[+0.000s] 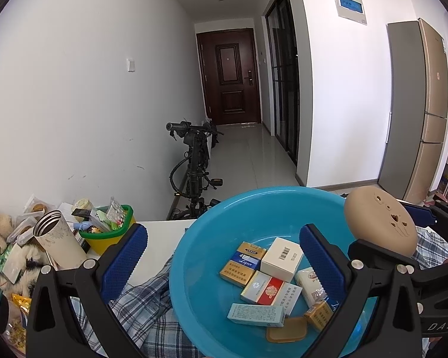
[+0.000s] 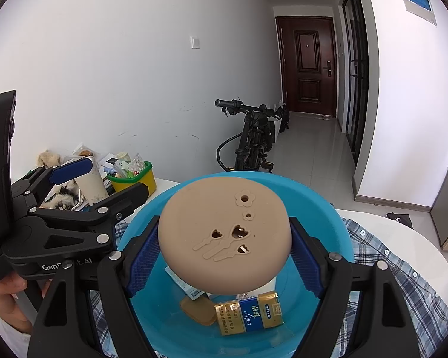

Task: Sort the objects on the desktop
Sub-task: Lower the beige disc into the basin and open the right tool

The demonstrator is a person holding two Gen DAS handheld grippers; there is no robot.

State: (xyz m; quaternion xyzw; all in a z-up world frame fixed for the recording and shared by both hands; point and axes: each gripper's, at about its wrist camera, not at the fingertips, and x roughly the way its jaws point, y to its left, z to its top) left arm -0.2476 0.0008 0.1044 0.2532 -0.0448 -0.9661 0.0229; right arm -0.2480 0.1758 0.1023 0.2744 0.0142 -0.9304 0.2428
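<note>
Your right gripper (image 2: 224, 256) has its blue fingers (image 2: 142, 264) clamped on either side of a round tan lid (image 2: 224, 235) embossed with flowers and key shapes, holding it above the blue basin (image 2: 337, 226). Your left gripper (image 1: 224, 264) stands wide apart with nothing between its pads, hovering over the same basin; its body reads "GenR...t.AI" and "Data Acquisition System" from the right wrist view.

Down in the basin lie small boxes: a gold-and-blue cigarette pack (image 2: 249, 313) marked "Liqun", a red-and-silver pack (image 1: 262, 289), a white barcoded box (image 1: 280, 258), a pale blue carton (image 1: 255, 314) and a small tan pad (image 1: 286, 329). Under the basin a plaid shirt (image 1: 143, 307) covers the white table (image 1: 161, 235).

Farther left sit a steel-rimmed tumbler (image 1: 59, 238) and a green-and-yellow basket (image 1: 113, 232) of clutter. Beyond, a black bicycle (image 1: 195, 161) leans by the wall, with a dark door (image 1: 228, 77) at the hallway's end.
</note>
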